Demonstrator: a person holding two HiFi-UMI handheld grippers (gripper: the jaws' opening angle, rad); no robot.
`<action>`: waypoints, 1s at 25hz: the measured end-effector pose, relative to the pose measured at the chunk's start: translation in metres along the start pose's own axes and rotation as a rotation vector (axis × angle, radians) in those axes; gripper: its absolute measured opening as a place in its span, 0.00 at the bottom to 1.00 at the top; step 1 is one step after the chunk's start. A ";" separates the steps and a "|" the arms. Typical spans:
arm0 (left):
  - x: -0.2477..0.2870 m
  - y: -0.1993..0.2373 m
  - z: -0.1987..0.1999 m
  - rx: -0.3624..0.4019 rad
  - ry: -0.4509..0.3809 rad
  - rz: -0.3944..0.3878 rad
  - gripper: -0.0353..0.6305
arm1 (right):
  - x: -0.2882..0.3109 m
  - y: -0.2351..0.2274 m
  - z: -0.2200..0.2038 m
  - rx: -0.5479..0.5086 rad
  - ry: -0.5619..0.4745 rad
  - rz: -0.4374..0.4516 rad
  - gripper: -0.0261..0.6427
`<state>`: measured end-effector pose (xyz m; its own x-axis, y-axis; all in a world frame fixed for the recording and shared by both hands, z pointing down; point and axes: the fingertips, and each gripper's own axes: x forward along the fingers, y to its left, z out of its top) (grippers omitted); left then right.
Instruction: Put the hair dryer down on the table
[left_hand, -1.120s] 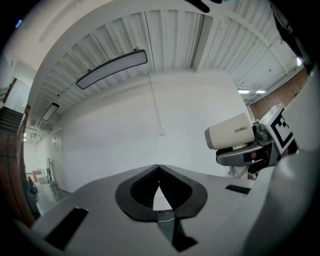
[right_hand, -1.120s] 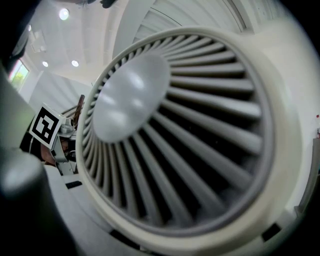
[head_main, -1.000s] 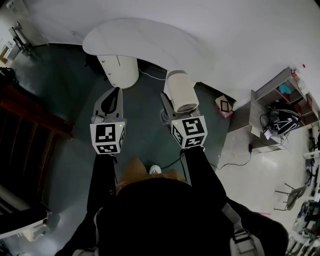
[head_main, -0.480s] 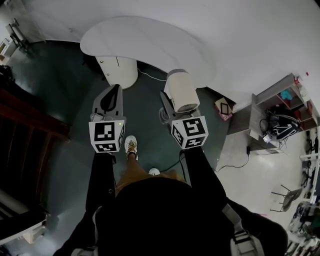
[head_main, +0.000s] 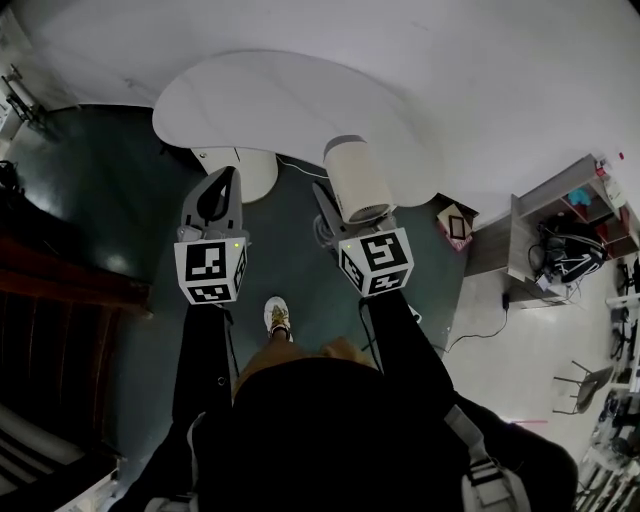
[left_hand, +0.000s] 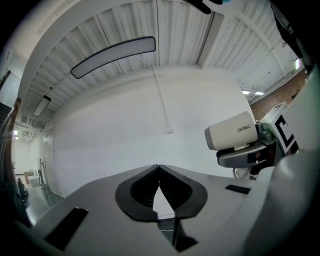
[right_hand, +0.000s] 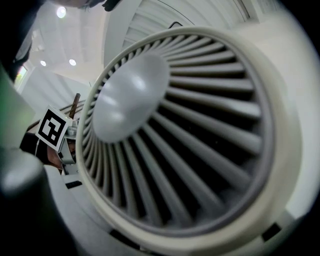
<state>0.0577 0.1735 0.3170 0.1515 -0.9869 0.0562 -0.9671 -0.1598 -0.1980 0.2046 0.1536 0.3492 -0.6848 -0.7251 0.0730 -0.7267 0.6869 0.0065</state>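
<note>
1. A person walks a cream hair dryer (head_main: 355, 180) up to a white table (head_main: 260, 90). A second ago the dryer hung over dark floor, short of the table. From overhead, its front end now overlaps the table's near rim, and a shoe (head_main: 277, 318) is planted mid-stride behind it.
2. The carry looks nearly over. The dryer is still held in the air at the table's edge and not yet resting on the top, so the set-down itself appears to remain.
3. The right gripper (head_main: 345, 205) is clenched on the dryer. The barrel lies between its jaws and points toward the table. The ribbed rear grille (right_hand: 190, 135) faces back at the gripper and fills its own camera view.
4. The left gripper (head_main: 228, 185) has its jaws pressed together on nothing. It is held level beside the dryer, short of the table's rim and in front of the table's pedestal (head_main: 240, 165). From its own view the dryer (left_hand: 232, 136) shows off to the right, well apart from its tips.
</note>
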 end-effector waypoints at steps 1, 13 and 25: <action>0.007 0.007 -0.001 -0.001 0.001 -0.004 0.08 | 0.009 -0.002 0.000 0.001 0.003 -0.006 0.32; 0.065 0.092 -0.016 0.008 0.010 -0.055 0.08 | 0.108 0.002 0.008 0.018 0.003 -0.061 0.32; 0.091 0.157 -0.032 -0.016 0.008 -0.038 0.08 | 0.165 0.011 0.008 0.008 0.017 -0.114 0.32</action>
<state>-0.0872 0.0597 0.3219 0.1866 -0.9799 0.0711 -0.9639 -0.1966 -0.1797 0.0831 0.0406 0.3531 -0.5968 -0.7974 0.0894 -0.8002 0.5997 0.0076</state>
